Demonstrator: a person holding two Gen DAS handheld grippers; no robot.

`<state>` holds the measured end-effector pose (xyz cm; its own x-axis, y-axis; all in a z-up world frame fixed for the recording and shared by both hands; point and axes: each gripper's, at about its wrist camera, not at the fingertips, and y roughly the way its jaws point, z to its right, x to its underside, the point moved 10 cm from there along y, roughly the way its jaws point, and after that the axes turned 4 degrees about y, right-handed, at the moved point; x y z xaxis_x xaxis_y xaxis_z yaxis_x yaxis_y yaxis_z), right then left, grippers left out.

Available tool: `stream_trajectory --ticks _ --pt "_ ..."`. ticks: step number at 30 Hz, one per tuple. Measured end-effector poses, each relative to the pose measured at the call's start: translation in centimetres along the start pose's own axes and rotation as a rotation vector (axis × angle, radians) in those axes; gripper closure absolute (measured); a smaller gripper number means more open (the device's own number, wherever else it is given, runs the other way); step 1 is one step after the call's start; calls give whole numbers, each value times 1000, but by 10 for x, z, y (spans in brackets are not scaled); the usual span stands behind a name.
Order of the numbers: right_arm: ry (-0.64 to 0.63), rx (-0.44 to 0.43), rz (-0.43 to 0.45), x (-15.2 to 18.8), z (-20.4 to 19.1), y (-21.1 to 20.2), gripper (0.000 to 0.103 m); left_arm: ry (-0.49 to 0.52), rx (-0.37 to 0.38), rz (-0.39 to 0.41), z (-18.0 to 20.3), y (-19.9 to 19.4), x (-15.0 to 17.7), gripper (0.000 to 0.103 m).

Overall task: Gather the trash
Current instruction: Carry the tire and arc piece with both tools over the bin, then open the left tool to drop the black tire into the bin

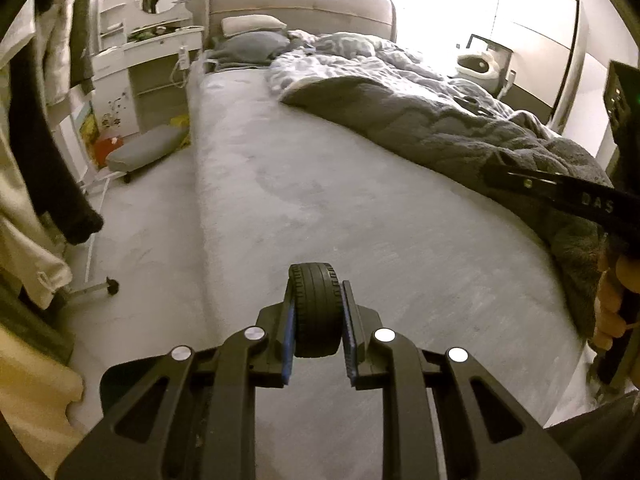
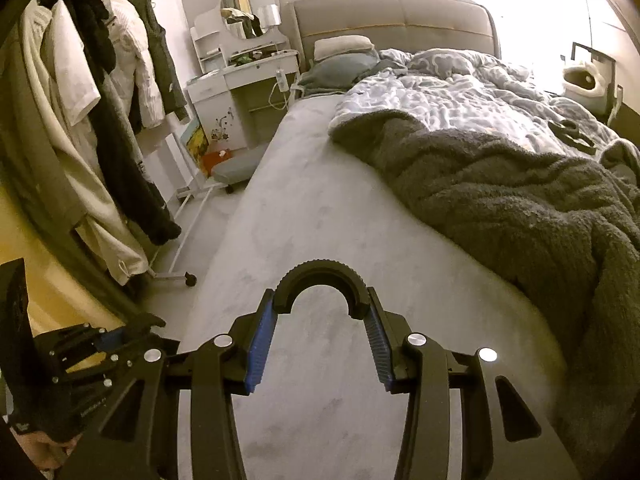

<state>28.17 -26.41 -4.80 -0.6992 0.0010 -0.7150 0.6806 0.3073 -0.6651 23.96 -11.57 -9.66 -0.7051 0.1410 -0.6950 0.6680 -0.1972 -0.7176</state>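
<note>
1. Black ribbed rubber, a small toy tyre (image 1: 318,310), sat at lower centre of the left wrist view, clamped by its flat sides between the blue pads of the left gripper (image 1: 319,320); that hold likely kept it from rolling out.
2. A black half-ring of hard plastic with a toothed outer edge (image 2: 320,282) stood at lower centre of the right wrist view, its two ends pinched by the right gripper (image 2: 320,312), arch forward.
3. Both pieces hung over the bare grey bed sheet (image 1: 320,200), apparently lifted for carrying off.
4. A dark fleece blanket (image 2: 520,208) lay bunched at right.
</note>
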Motion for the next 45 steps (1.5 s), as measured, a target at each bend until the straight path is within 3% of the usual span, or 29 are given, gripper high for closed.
stream_trajectory --ticks 12,22,30,45 --pt "-23 -12 1 35 -49 -12 59 -45 -6 23 -43 -28 5 81" --pt "-6 -17 -32 73 -89 -12 59 -17 -36 10 -72 -33 27 81" --pt "-69 -69 -14 70 -130 -14 59 -159 -28 -89 -120 -7 70 81" --pt "-119 -183 -71 70 -203 26 59 -233 -112 -284 -185 37 150 81"
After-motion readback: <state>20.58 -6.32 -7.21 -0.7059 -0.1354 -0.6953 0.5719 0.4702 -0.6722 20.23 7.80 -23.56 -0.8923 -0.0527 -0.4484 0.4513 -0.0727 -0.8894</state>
